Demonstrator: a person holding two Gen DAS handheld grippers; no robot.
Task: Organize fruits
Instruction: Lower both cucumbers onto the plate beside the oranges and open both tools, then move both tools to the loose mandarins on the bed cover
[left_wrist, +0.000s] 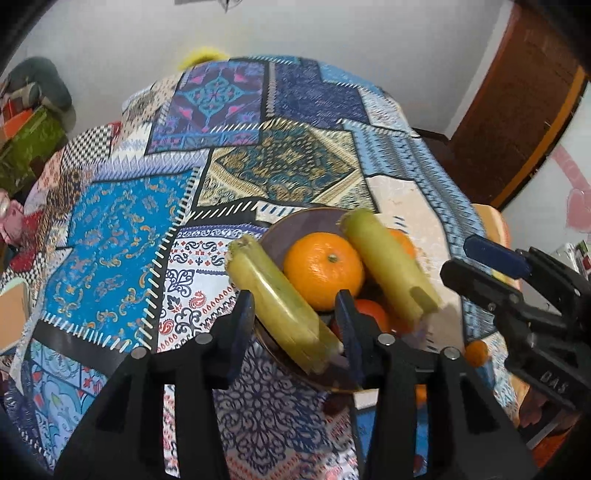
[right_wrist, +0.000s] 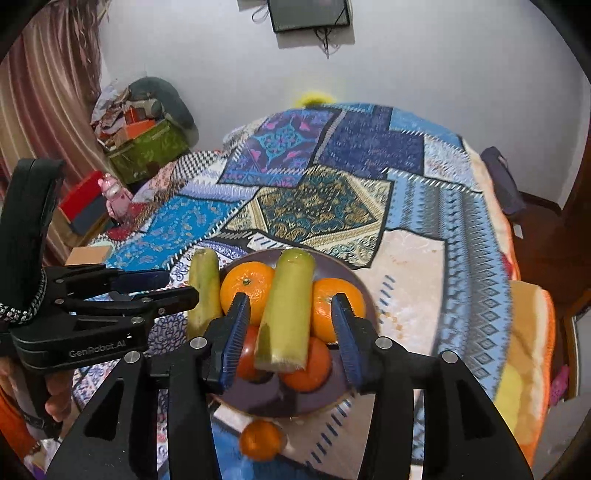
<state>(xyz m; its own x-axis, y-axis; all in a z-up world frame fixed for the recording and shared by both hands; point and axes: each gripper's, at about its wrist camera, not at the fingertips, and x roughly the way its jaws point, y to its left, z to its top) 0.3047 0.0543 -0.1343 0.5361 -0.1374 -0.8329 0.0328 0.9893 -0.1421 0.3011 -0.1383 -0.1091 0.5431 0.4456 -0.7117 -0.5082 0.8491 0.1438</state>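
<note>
My left gripper (left_wrist: 295, 325) and right gripper (right_wrist: 291, 328) both stand with jaws parted, a gap at each pad, gripping nothing. Each straddles a yellow-green cane-like stalk lying in the purple plate (right_wrist: 343, 273) on the oranges (right_wrist: 247, 286). The left stalk (left_wrist: 280, 306) runs from 11 to 5 o'clock, the right stalk (right_wrist: 286, 310) nearly 12 to 6.

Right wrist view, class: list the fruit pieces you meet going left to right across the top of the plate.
Left green stalk → left orange → middle green stalk → right orange.
</note>
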